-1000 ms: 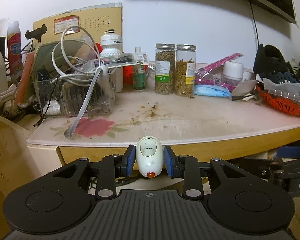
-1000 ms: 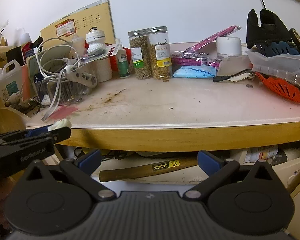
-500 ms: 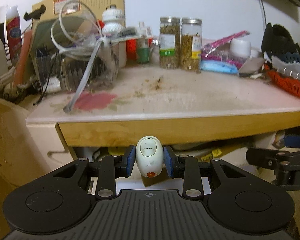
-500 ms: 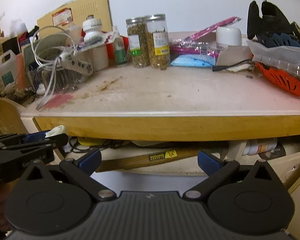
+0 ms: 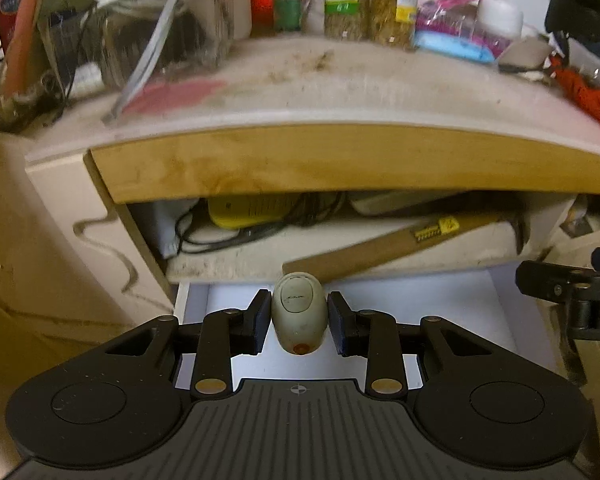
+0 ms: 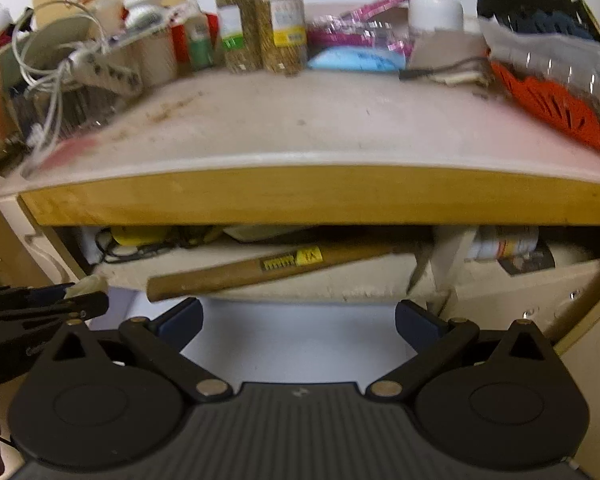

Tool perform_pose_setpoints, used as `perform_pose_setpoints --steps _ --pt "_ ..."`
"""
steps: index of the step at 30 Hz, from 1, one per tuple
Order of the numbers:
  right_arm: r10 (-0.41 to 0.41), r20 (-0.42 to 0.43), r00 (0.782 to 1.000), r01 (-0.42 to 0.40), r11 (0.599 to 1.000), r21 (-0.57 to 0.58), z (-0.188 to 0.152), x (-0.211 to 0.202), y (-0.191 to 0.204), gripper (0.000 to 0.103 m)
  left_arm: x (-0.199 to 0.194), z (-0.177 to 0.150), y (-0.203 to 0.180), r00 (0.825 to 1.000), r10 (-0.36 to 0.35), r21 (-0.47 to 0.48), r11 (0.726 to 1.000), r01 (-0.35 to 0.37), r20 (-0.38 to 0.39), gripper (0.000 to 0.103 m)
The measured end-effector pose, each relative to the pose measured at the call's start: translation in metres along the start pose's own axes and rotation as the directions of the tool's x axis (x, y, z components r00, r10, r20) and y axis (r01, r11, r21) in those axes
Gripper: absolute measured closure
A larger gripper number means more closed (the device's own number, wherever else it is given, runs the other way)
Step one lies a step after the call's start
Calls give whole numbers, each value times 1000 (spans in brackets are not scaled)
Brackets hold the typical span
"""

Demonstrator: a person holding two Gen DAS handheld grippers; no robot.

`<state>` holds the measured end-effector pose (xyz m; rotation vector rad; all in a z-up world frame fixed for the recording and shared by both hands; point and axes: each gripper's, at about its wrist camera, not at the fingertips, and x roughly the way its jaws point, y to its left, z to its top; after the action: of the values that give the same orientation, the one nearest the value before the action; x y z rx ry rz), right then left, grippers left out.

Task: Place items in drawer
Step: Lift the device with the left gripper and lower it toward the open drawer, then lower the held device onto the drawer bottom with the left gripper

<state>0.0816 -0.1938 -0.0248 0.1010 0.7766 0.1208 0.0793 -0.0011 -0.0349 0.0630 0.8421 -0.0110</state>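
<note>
Egg-shaped white gadget (image 5: pixel 298 312) with a small orange button at its near end sits clamped between the two blue pads of the left gripper (image 5: pixel 299 322), which is closed on its sides. It hangs over the white floor of the open drawer (image 5: pixel 440 300), near the drawer's back edge and towards its left side; I cannot tell how high above the floor it is. From the right wrist view only a pale sliver of the gadget (image 6: pixel 85 283) shows at the tip of the left gripper (image 6: pixel 76 294).

The right gripper (image 6: pixel 298 320) has its jaws spread wide with nothing between them, and it hovers over the same drawer further to the right.

Just behind the drawer is a shelf under the desk top. A wooden hammer handle (image 5: pixel 392 246) with a yellow label lies on it at a slant, its butt end poking out just above and behind the gadget. A yellow device (image 5: pixel 252 210) and black cables (image 5: pixel 228 236) lie further back on the left. Above, the desk top (image 5: pixel 340 88) is crowded with jars, bottles, a power strip and an orange basket.

As I judge it, the carry is nearly over and the placing is the step in hand. The next move calls for lowering the gadget until it rests on the drawer floor, keeping clear of the hammer handle's butt, then spreading the left jaws to let it go. Being rounded, it may roll once freed, so a low, gentle release seems wise.
</note>
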Motion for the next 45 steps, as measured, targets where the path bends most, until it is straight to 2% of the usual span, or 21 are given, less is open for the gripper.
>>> perform_pose_setpoints --steps 8,16,28,45 --pt "-63 -100 993 64 998 16 -10 18 0 0 13 -7 2 997 7 -2 1000 -8 -75 73" --pt "-125 -197 972 125 992 -12 -20 36 4 0 26 -14 3 989 39 -7 999 -41 -146 73" --pt "-108 -323 940 118 993 14 -29 55 0 0 47 -26 5 967 13 -34 999 -23 -255 73" --pt "-82 -408 909 88 996 -5 -41 80 8 0 69 -41 9 938 -8 -71 997 -18 -347 73"
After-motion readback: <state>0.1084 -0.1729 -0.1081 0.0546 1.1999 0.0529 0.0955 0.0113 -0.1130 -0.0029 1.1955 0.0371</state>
